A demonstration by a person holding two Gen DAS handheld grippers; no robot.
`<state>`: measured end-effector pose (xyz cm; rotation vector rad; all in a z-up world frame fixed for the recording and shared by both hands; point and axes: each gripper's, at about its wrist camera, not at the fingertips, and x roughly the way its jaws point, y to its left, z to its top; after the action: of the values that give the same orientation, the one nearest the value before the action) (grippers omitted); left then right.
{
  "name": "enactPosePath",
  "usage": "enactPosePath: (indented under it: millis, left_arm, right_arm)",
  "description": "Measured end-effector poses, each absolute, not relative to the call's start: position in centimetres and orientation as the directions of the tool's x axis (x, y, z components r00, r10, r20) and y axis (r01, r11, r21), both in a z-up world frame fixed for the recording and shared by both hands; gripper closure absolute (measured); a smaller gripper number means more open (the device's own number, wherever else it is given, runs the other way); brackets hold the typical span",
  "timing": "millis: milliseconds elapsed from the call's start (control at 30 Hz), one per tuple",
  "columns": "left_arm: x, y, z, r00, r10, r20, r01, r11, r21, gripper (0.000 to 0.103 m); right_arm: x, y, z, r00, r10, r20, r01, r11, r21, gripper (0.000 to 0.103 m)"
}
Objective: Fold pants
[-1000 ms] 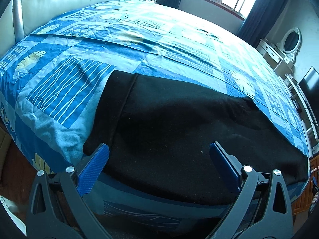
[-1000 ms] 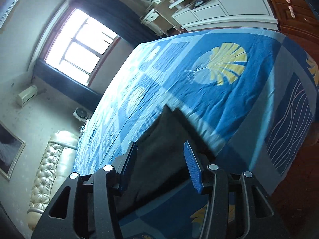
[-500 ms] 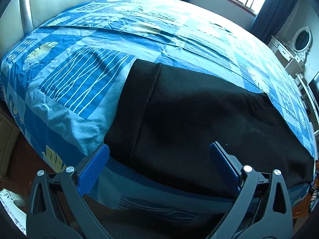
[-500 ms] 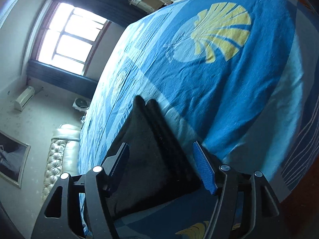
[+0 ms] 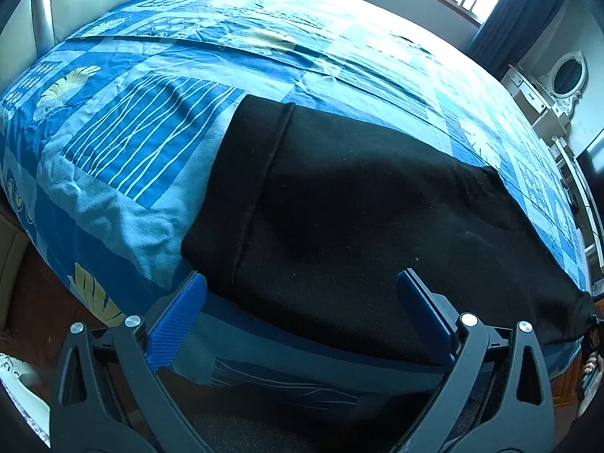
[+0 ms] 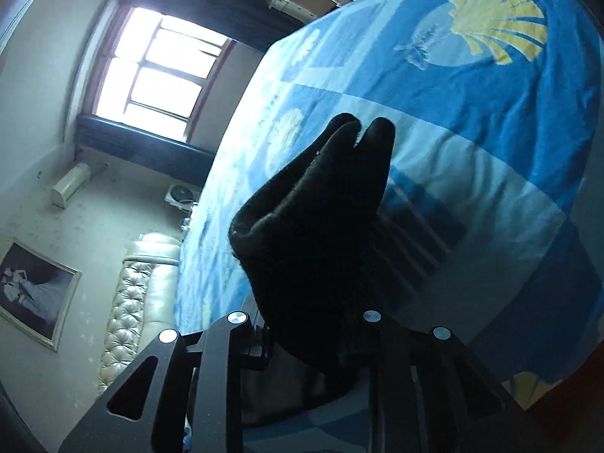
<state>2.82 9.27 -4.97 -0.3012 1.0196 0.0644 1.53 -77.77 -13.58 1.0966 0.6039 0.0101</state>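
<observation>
From the left wrist, the black pants (image 5: 358, 226) lie flat along the near edge of the bed (image 5: 264, 49), the left gripper (image 5: 302, 317) gaping over them ready to bite, while the right wrist shows the right gripper (image 6: 313, 339), jaws just closed, clenching a bunched cuff end, likely to carry it over.

left wrist view looks down over bed (image 5: 113, 158) from its near edge; right wrist view sits close along it; both share pants (image 5: 358, 226).
</observation>
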Motion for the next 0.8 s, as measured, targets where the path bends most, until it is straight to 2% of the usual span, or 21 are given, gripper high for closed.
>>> enactPosePath:
  millis: [167,300,400,567,800]
  left_arm:
    - [2.2,8.9,-3.7,0.545,-0.111,-0.831,-0.161,0.959,-0.234,0.003]
    - [2.3,8.6,-3.3,0.55,-0.128,-0.825,-0.149,0.957,-0.247,0.003]
    - [2.3,8.4,-3.0,0.555,-0.141,-0.82,-0.144,0.954,-0.262,0.003]
    - [2.1,7.8,-2.5,0.568,-0.135,-0.812,-0.128,0.96,-0.249,0.003]
    - [2.0,7.6,-2.2,0.572,-0.151,-0.806,-0.12,0.957,-0.264,0.003]
  right_arm:
    - [3.1,-72.6,-6.6,0.88,0.379,-0.287,0.083,0.471,0.878,0.079]
    - [5.7,-66.0,-1.7,0.846,0.474,-0.244,-0.045,0.52,0.853,0.079]
    - [7.7,-60.5,0.5,0.799,0.547,-0.249,-0.118,0.55,0.827,0.079]
    - [10.8,-51.8,-0.2,0.709,0.63,-0.316,-0.177,0.593,0.785,0.079]
    - [13.1,-41.8,-7.2,0.583,0.598,-0.55,-0.133,0.738,0.662,0.079]
